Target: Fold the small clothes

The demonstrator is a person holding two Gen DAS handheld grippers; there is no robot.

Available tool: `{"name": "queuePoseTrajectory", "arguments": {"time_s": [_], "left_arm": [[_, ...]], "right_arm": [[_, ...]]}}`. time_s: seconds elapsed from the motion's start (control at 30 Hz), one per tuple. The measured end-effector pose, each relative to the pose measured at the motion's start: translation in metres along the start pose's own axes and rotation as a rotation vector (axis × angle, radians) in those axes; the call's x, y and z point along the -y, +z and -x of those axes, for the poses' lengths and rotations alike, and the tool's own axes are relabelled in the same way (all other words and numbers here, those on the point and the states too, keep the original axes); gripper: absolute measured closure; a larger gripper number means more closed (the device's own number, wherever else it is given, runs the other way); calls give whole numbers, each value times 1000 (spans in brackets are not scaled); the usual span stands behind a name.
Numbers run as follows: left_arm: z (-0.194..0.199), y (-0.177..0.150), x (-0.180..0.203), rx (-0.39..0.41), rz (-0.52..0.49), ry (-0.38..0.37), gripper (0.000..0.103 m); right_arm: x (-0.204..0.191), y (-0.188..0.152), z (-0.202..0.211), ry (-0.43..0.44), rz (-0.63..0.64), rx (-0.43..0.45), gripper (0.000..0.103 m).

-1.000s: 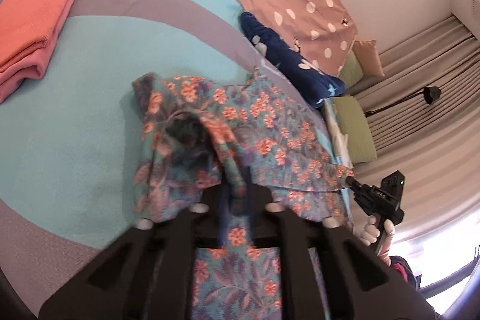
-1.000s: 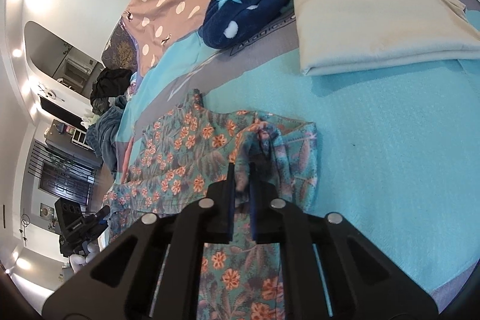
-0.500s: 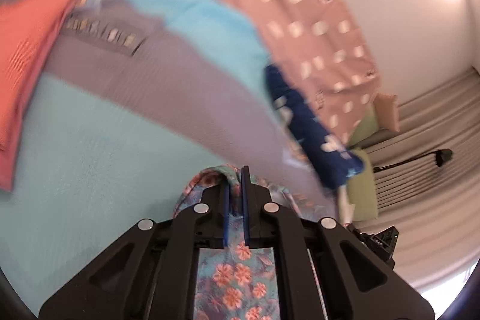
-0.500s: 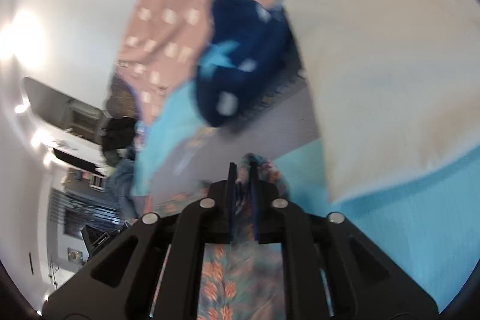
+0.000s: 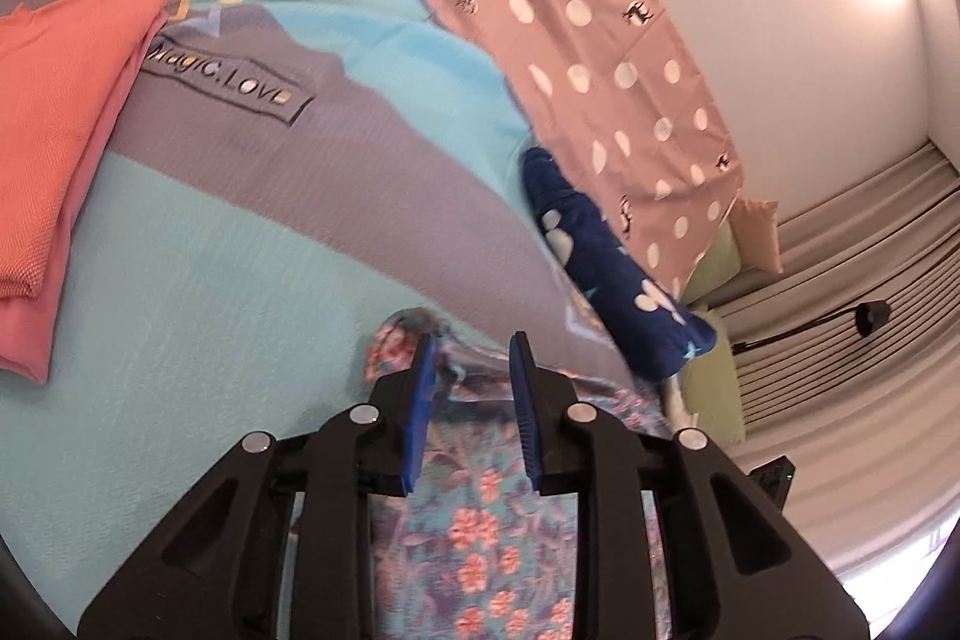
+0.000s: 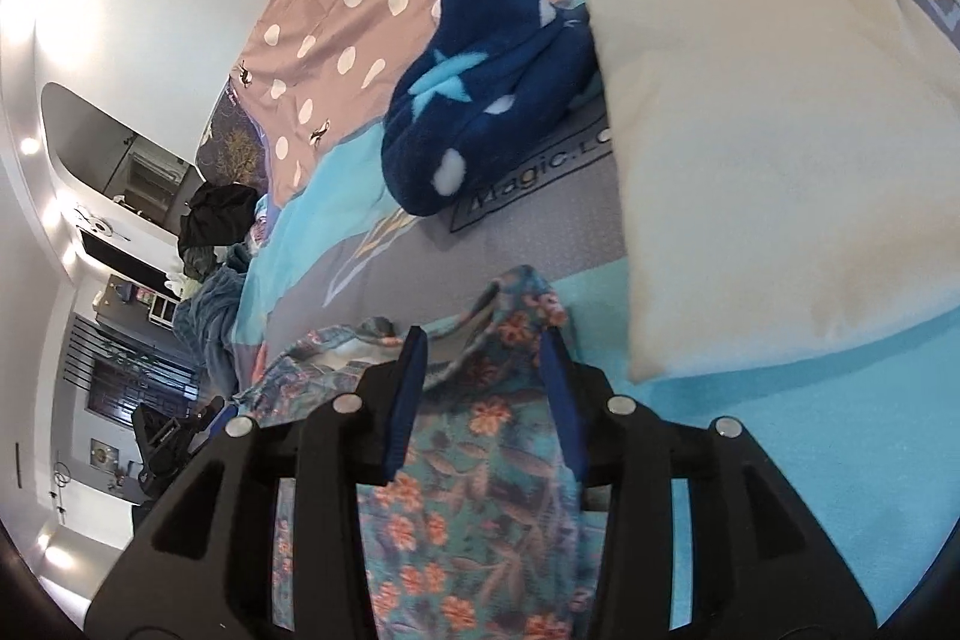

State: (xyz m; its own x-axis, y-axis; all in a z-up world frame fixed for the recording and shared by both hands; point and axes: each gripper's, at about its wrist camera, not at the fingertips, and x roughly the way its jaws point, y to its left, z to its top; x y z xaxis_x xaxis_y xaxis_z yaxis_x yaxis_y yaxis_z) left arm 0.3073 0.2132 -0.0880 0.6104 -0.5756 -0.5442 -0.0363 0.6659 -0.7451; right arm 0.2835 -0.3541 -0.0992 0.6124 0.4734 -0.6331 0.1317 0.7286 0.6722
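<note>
A teal floral garment (image 5: 474, 520) lies on the bed's turquoise and grey cover (image 5: 240, 244), with its far edge just beyond my fingertips. My left gripper (image 5: 471, 346) is open above that edge, its blue pads apart with cloth lying loose between them. The same garment (image 6: 480, 490) shows in the right wrist view, where my right gripper (image 6: 486, 340) is also open over its far corner, holding nothing. The other gripper (image 6: 174, 424) shows small at the left.
A folded coral garment (image 5: 54, 124) lies at the left. A folded cream cloth (image 6: 780, 148) lies at the right. A dark blue fleece (image 6: 480, 100) and a pink polka-dot sheet (image 5: 570, 40) lie beyond. Curtains (image 5: 852, 328) hang at the right.
Both grippers carried the garment's edge forward across the bed, folding it over. Both were shut on the cloth and have now opened, letting it go.
</note>
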Motion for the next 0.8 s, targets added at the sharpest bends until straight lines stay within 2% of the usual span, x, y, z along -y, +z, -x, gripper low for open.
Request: {"name": "queuePoseTrajectory", "arguments": {"time_s": [0.17, 0.27, 0.3, 0.33, 0.37, 0.4, 0.43, 0.47, 0.53, 0.6, 0.67, 0.73, 0.8], "left_arm": [[5, -10, 15, -17, -55, -19, 77], [11, -16, 26, -21, -107, -79, 76], [10, -20, 33, -33, -165, -110, 74], [7, -24, 39, -54, -216, -122, 66], [-3, -32, 48, -121, -277, -126, 61], [-17, -39, 54, -194, -316, -117, 60], [-27, -45, 58, -233, -342, -86, 60], [-45, -52, 63, -279, -383, -13, 60], [-74, -56, 67, -326, -411, 95, 61], [-89, -45, 72, -293, -395, 130, 61], [-87, -29, 75, -199, -366, 191, 61], [-78, -19, 73, -116, -353, 253, 61], [-61, -19, 68, -81, -335, 258, 61]], "right_arm": [[-12, -7, -4, 30, 46, -18, 62], [-20, -13, -12, 83, 97, -86, 62], [-24, -15, -17, 110, 117, -125, 61], [-28, -18, -25, 136, 146, -180, 60], [-34, -23, -34, 128, 193, -223, 60], [-39, -26, -39, 104, 227, -236, 60], [-44, -29, -47, 65, 264, -251, 60], [-49, -30, -58, 8, 290, -267, 60], [-55, -22, -71, -41, 287, -247, 68], [-55, -5, -72, -86, 252, -169, 68], [-41, 15, -67, -141, 150, -79, 68], [-29, 20, -60, -181, 98, -44, 67], [-20, 12, -45, -146, 89, -38, 68]]}}
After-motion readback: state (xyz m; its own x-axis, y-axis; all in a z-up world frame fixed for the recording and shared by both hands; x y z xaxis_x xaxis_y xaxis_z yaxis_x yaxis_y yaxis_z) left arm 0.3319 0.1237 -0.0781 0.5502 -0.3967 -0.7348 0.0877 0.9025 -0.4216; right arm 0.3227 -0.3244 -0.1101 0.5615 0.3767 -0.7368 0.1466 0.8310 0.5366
